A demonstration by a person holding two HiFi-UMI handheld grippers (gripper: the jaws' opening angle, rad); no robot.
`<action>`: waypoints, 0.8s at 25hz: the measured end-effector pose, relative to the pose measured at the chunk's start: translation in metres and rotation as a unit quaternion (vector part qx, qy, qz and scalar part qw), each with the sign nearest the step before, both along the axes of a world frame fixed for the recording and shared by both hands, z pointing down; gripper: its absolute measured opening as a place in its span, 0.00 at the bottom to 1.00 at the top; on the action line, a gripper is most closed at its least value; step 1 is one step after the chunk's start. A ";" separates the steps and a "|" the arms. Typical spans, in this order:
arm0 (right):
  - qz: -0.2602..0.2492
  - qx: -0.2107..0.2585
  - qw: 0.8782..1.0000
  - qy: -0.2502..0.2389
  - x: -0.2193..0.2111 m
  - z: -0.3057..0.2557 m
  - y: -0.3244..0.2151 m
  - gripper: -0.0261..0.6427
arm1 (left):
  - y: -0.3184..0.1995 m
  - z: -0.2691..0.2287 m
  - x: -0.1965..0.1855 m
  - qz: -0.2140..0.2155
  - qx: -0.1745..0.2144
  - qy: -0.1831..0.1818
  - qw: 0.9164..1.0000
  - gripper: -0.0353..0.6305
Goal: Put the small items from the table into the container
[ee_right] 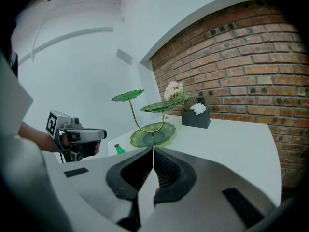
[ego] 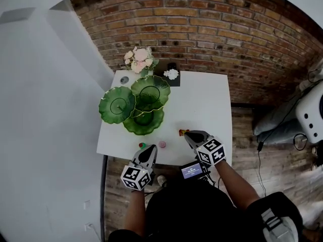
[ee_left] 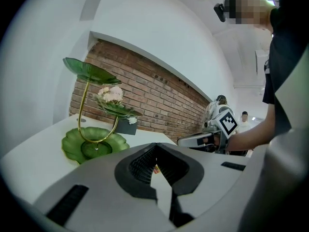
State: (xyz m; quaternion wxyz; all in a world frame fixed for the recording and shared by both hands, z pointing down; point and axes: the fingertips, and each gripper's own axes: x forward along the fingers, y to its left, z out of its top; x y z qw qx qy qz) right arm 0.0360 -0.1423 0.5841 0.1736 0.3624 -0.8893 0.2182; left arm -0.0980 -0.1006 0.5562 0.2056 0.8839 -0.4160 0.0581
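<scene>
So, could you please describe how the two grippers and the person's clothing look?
Both match: the left gripper and right gripper have grey shells, black ribbed claw pads and a cube of black-and-white square markers each. The person wears a black top.

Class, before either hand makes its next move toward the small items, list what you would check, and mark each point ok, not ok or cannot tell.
1. Opening of left tongs for a pick: not ok, shut.
2. Opening of right tongs: not ok, shut.
3. Small items within reach: ok. The green bottle, pink item and red-yellow item lie near the table front edge.
4. Free trays on leaf stand: ok, nothing lies in them.
5. Gap between red-yellow item and right tongs: cannot tell.
</scene>
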 end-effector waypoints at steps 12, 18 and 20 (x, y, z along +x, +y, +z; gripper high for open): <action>-0.007 -0.024 0.999 0.026 0.016 0.030 -0.029 0.07 | -0.004 0.012 0.009 0.004 -0.028 -0.008 1.000 0.07; -0.026 -0.047 0.996 0.065 0.021 0.059 -0.037 0.20 | -0.005 0.022 0.011 0.000 -0.042 -0.009 0.999 0.07; -0.032 -0.058 0.995 0.074 0.021 0.069 -0.038 0.23 | -0.006 0.025 0.012 -0.001 -0.046 -0.012 0.999 0.07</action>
